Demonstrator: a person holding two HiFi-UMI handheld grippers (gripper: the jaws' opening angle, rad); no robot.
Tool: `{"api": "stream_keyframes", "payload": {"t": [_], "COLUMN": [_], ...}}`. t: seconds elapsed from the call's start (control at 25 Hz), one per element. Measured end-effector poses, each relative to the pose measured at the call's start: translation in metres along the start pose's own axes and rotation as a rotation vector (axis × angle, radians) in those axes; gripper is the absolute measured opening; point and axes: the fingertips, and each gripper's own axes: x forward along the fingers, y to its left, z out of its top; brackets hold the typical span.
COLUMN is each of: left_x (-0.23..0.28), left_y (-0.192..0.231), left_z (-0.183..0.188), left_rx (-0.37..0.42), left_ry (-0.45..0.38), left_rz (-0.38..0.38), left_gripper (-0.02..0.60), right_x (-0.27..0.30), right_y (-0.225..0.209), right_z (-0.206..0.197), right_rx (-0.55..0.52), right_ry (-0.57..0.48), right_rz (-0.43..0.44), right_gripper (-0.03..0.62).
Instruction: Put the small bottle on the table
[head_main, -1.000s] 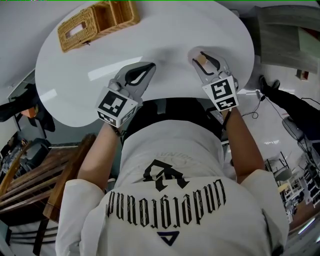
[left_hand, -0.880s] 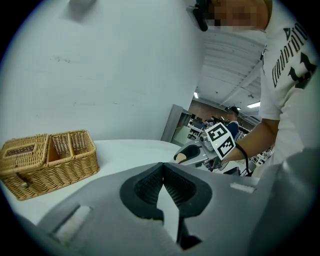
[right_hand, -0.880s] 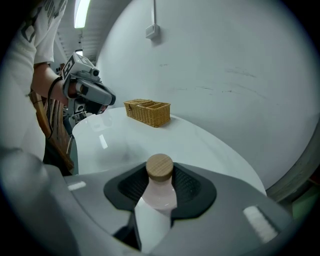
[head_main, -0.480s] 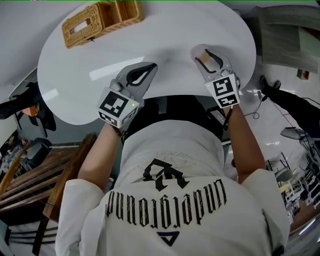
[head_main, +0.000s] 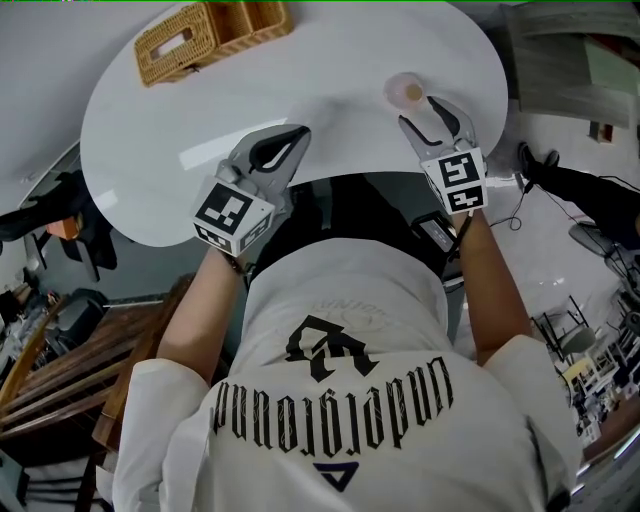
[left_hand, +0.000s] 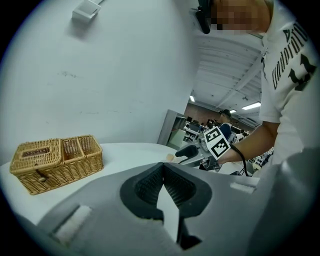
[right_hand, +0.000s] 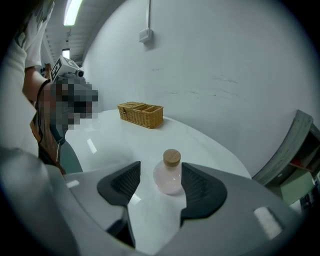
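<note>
The small bottle (right_hand: 170, 177), pink glass with a wooden cork, stands upright on the white round table (head_main: 200, 110). In the head view the bottle (head_main: 405, 92) is just beyond my right gripper (head_main: 428, 112). The right gripper (right_hand: 160, 174) has just been opening its jaws. They stand wide, the bottle is in the gap at their tips, and neither pad touches it. My left gripper (head_main: 297, 137) hovers over the table's near edge. The left gripper (left_hand: 162, 167) is shut with nothing in it.
A wicker basket (head_main: 210, 35) with compartments sits at the table's far left, also seen as the basket (right_hand: 141, 114) beyond the bottle. The person's torso is close against the near edge. Chairs and office clutter surround the table.
The right jaws opened and let go of the bottle, which now stands free on the table. The right gripper drew back a little toward the person. The left gripper shifted slightly.
</note>
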Motion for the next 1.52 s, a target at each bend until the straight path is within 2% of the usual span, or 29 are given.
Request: {"api": "stream_keyframes", "payload": {"t": [0.28, 0.44, 0.76, 1.04, 1.2, 1.32, 1.52], "left_x": [-0.049, -0.09, -0.127, -0.183, -0.214, -0.234, -0.254], "left_y": [-0.013, -0.019, -0.035, -0.058, -0.072, -0.077, -0.078], "left_z": [0.004, 0.012, 0.039, 0.071, 0.09, 0.097, 0.102], "left_rx": [0.035, 0.073, 0.141, 0.196, 0.23, 0.23, 0.226], "left_ry": [-0.041, -0.082, -0.152, -0.232, -0.291, -0.327, -0.342], "left_rz": [-0.02, -0.036, -0.078, -0.103, -0.109, -0.108, -0.126], "left_gripper": [0.008, 0.008, 0.008, 0.008, 0.008, 0.008, 0.008], "right_x": [-0.037, -0.058, -0.108, -0.172, -0.199, -0.211, -0.214], "right_y": [0.033, 0.073, 0.113, 0.164, 0.187, 0.203, 0.226], "right_z": [0.011, 0.037, 0.09, 0.149, 0.183, 0.201, 0.219], "right_rx": [0.01, 0.031, 0.043, 0.009, 0.026, 0.039, 0.014], "right_ry": [-0.028, -0.082, -0.206, -0.348, -0.441, -0.498, -0.533], "right_rz": [-0.09, -0.124, -0.172, -0.201, -0.183, -0.165, -0.158], "right_gripper": [0.259, 0.259, 0.244, 0.135, 0.098, 0.067, 0.031]}}
